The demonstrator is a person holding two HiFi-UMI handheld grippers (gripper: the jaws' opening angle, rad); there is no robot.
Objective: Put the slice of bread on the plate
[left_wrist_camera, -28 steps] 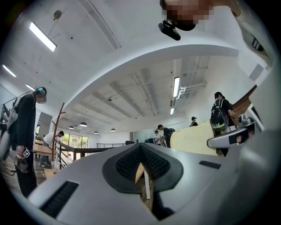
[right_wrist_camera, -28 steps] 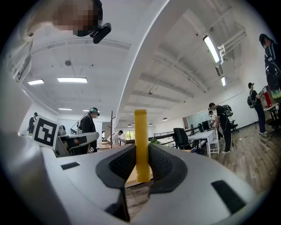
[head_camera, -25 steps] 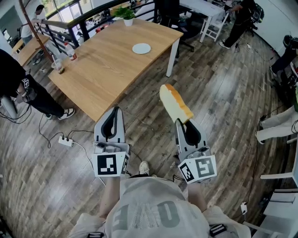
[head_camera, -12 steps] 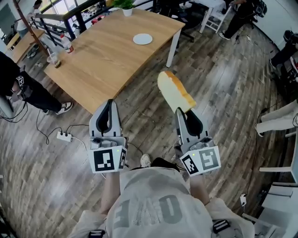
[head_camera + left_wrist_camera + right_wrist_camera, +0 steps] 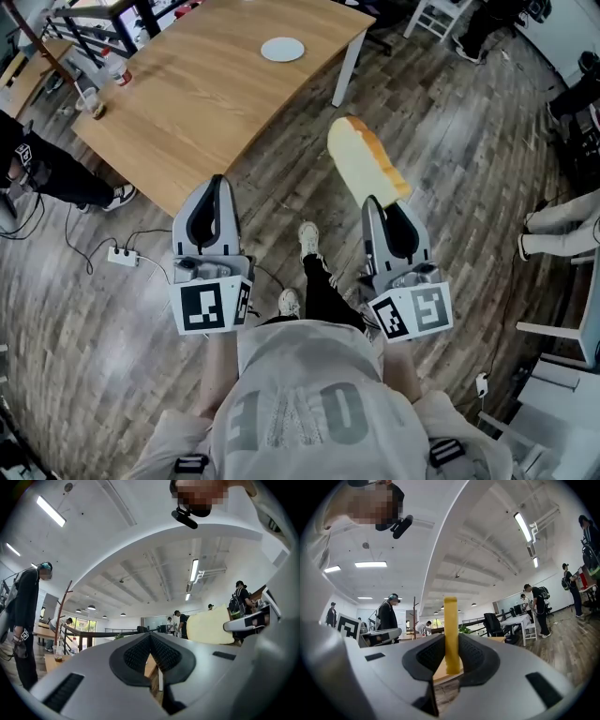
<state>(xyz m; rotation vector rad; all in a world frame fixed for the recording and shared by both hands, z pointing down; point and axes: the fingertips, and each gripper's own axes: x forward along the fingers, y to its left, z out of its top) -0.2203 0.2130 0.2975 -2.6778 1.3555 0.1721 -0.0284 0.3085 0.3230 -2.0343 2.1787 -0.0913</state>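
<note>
Bread slice point(image 5: 364, 167): clamped edge-on in right tongs point(image 5: 377, 204), projecting beyond them. Left tongs point(image 5: 216, 187): closed, empty. Plate point(image 5: 282, 49): well ahead, on counter point(image 5: 187, 112).

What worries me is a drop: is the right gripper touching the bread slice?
Touching. Right gripper view: the right gripper clamps both faces of the bread slice.

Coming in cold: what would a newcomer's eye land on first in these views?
First the slice of bread, clamped by one end in the right gripper and jutting out over the plank floor. Then the small white plate, far ahead on the wooden table, well apart from the bread. The left gripper beside the right has its jaws together, empty.
</note>
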